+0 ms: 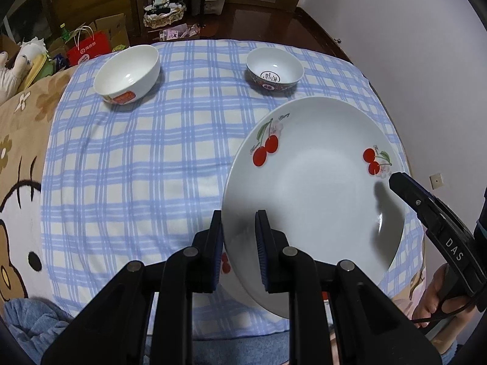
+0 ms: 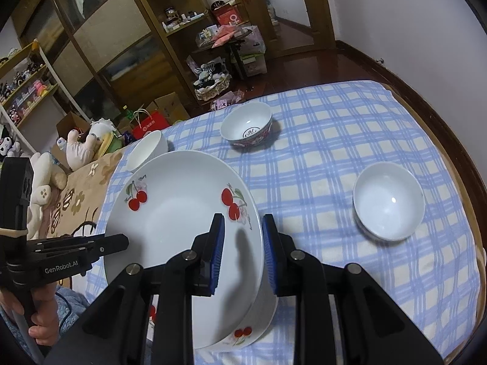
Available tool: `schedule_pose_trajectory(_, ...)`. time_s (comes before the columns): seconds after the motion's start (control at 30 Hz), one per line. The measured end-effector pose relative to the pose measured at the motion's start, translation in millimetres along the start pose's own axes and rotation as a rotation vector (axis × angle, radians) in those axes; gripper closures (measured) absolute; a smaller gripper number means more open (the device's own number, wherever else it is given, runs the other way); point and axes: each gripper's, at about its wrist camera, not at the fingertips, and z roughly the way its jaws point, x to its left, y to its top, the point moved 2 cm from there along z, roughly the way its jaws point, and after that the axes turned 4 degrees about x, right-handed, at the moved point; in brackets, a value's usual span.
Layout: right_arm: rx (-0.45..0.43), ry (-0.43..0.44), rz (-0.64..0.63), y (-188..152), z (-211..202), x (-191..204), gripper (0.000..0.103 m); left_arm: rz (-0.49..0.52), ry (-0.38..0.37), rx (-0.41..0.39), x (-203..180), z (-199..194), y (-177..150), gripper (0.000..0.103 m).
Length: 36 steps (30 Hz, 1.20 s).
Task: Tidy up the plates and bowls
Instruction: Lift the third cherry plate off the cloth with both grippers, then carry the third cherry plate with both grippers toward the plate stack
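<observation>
Cherry plate: white, deep, red cherry sprigs on rim. Held tilted above blue checked cloth, left gripper and right gripper each pinching opposite rims.

Both grippers point steeply down. The left gripper has its fingers clamped on the plate rim, one either side. The right gripper grips the opposite rim likewise. A hand holds each handle.
</observation>
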Motion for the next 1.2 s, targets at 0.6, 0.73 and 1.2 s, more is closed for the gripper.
schedule_pose_trajectory(0.6, -0.037, -0.001, 0.011, -33, -18, 13, 0.077, -0.026, -0.060, -0.037, 15, -11, -38, 0.084)
schedule_pose_trajectory(0.73, -0.041, -0.001, 0.022, -41, -14, 10, 0.077, -0.028, -0.069, -0.034, 17, -2, -41, 0.084)
schedule_pose_trajectory(1.2, -0.023, 0.000, 0.032, -48, 9, -1, 0.077, -0.035, -0.066, 0.028, 18, 45, -48, 0.084)
